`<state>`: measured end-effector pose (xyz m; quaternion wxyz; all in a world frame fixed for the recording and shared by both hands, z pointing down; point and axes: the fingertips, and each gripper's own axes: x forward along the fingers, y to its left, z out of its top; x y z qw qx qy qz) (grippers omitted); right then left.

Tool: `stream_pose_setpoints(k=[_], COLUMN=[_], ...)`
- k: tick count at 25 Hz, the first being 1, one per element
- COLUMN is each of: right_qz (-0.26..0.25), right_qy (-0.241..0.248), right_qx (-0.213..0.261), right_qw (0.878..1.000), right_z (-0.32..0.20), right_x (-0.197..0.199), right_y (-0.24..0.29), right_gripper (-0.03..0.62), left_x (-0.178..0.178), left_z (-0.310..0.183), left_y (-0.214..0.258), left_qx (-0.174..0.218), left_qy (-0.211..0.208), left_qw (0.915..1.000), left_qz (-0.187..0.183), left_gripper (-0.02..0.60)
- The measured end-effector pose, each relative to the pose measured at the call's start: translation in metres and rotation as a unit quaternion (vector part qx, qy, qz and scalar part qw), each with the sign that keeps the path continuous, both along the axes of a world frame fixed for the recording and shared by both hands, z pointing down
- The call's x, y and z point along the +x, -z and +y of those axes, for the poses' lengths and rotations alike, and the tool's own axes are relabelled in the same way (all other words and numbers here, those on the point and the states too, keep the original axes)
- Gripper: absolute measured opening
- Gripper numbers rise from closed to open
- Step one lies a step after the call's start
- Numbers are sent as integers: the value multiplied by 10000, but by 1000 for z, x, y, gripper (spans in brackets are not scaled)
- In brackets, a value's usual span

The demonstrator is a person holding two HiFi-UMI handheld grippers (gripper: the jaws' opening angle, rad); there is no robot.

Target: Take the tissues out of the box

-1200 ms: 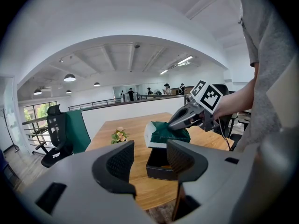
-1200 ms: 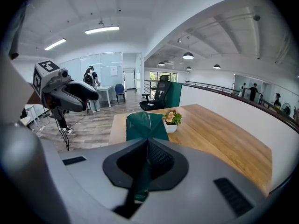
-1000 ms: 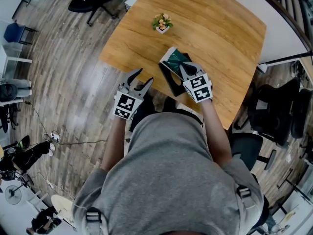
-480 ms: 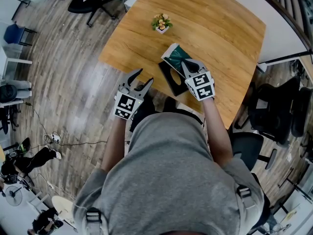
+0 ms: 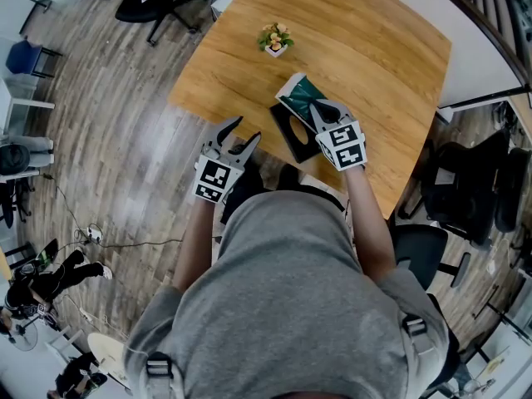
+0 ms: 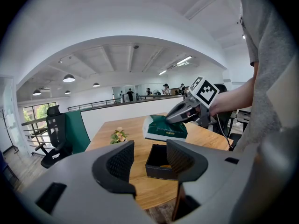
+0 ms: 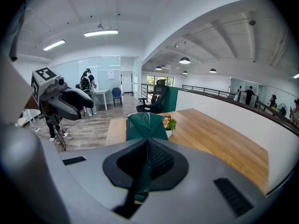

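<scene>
Nearest us, our left gripper (image 5: 236, 133) hangs wide open and empty, just off the table (image 5: 374, 48) edge. Beyond it sits the black box (image 5: 289, 138). Above the box, our right gripper (image 5: 316, 108) is clamped tight on the green tissue pack (image 5: 296, 96), which is lifted clear. Next, we judge, we carry the pack aside and set it down short of the flower pot (image 5: 275, 40).
</scene>
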<state>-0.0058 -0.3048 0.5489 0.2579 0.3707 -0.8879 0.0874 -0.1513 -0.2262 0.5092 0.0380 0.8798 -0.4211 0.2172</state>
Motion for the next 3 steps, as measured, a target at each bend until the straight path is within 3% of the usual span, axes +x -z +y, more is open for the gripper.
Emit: stream_pose_setpoints(k=[3], right_qz=[14], right_qy=[-1], right_qx=[7], right_qw=[10000], right_z=[1], right_x=[1], right_y=[1], right_gripper=[5], left_x=[0], left_z=[1], left_y=[0], left_qx=[0], left_qy=[2], left_qw=[10000], left_qz=[-4], left_gripper=[233])
